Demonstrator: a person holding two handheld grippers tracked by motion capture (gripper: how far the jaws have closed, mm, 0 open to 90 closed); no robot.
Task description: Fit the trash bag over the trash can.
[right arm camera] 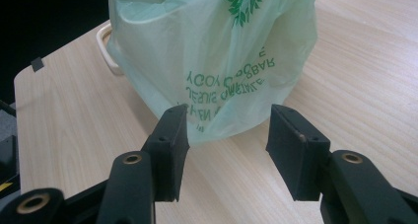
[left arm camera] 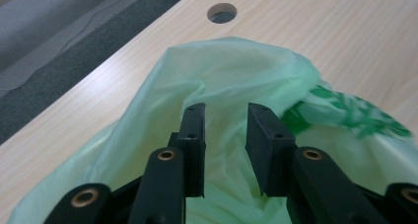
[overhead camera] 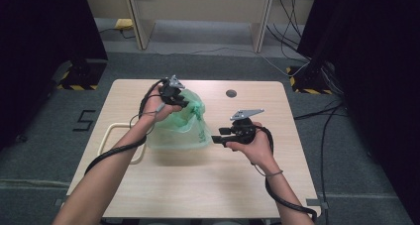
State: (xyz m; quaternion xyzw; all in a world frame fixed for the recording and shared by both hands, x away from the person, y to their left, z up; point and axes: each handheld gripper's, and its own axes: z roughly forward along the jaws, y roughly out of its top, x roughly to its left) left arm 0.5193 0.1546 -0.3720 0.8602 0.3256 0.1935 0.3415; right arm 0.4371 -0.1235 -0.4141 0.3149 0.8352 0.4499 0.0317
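One green plastic bag (overhead camera: 181, 126) is seen standing left of centre on the worktop (overhead camera: 237, 185), with bare surface open to the front and right. A pale looped frame (overhead camera: 110, 136) behind the bag is partly hidden. The bag's contents cannot be made out. The left gripper (left arm camera: 226, 116) is held at the bag's gathered top, jaws slightly parted around a fold; contact cannot be confirmed. The right gripper (right arm camera: 227, 123) is held wide open, empty, just beside the bag's lower right side.
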